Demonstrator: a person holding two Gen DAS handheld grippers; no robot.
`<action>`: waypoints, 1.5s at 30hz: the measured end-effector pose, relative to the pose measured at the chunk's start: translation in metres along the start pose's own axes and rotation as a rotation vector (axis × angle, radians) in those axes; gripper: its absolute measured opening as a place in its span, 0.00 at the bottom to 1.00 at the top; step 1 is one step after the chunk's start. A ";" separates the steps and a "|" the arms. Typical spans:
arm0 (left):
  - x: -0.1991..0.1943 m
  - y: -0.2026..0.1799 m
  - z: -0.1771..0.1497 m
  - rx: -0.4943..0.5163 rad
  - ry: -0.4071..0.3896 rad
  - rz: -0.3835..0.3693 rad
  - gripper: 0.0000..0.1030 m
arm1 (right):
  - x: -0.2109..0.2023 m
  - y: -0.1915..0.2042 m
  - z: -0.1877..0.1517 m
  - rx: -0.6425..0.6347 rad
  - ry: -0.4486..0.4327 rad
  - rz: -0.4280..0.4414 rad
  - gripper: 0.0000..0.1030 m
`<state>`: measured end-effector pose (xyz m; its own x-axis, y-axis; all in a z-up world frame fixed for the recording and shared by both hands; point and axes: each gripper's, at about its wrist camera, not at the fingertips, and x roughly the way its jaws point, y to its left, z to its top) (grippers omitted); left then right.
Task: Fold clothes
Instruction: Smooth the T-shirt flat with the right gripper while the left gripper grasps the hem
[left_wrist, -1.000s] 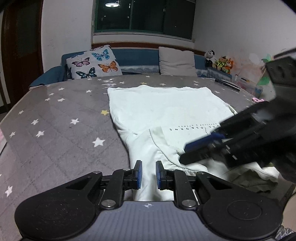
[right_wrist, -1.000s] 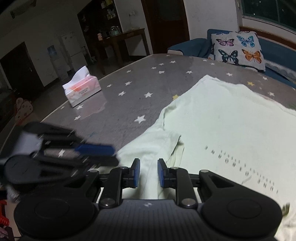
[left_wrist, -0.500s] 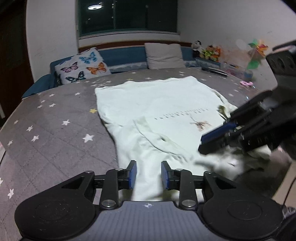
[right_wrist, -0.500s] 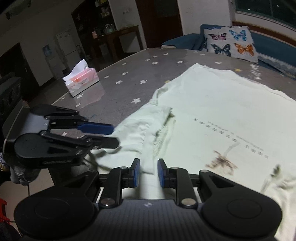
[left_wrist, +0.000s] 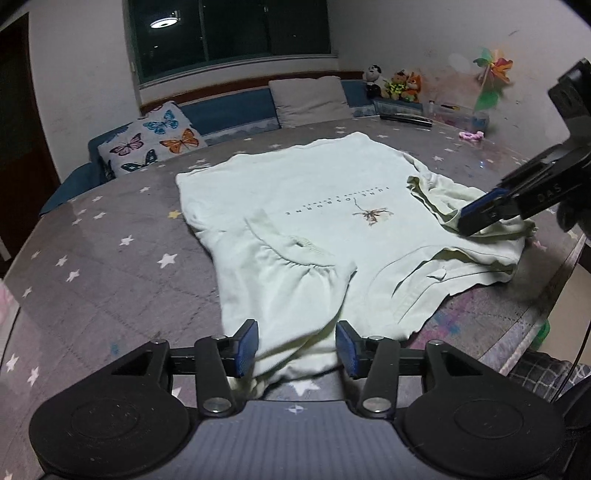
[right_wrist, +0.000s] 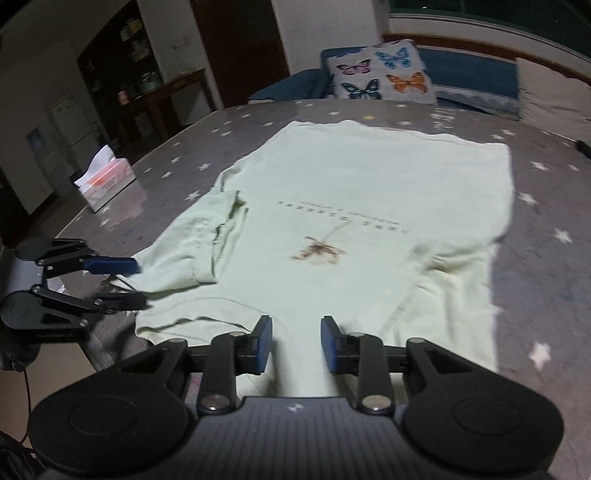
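Observation:
A pale green T-shirt (left_wrist: 325, 206) with a small printed line and a brown motif lies face up on the grey star-patterned table cover (left_wrist: 110, 258); it also shows in the right wrist view (right_wrist: 369, 206). Both sleeves are folded in over the chest. My left gripper (left_wrist: 297, 347) is open with the shirt's near edge lying loose between its fingers. My right gripper (right_wrist: 295, 343) is open over the shirt's collar end, cloth lying between its fingers. Each gripper shows in the other's view, the right one (left_wrist: 480, 218) and the left one (right_wrist: 118, 280).
A tissue box (right_wrist: 105, 181) stands on the table's left side. A butterfly cushion (left_wrist: 155, 147) and a beige cushion (left_wrist: 310, 99) lie on the blue sofa behind the table. Toys and a pinwheel (left_wrist: 495, 77) sit at the far right. The table edge runs close to both grippers.
Both grippers opened and let go of the shirt. Both pulled back, so more of the shirt shows, now spread flat with its sleeves folded in.

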<state>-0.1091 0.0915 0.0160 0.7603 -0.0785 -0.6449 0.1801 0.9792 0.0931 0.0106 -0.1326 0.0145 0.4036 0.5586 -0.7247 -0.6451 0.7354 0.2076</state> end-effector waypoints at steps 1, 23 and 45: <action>-0.001 0.000 -0.001 -0.003 -0.002 0.004 0.49 | -0.003 -0.002 -0.002 0.004 -0.003 -0.006 0.28; -0.008 -0.049 -0.017 0.284 -0.022 -0.026 0.51 | -0.037 -0.012 -0.039 -0.015 0.053 -0.070 0.28; 0.037 -0.018 0.067 0.078 -0.101 -0.095 0.07 | -0.029 0.021 -0.052 -0.391 0.058 -0.173 0.54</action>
<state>-0.0425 0.0584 0.0413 0.7958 -0.1927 -0.5740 0.2993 0.9493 0.0964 -0.0486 -0.1531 0.0055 0.4974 0.4087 -0.7652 -0.7729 0.6094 -0.1769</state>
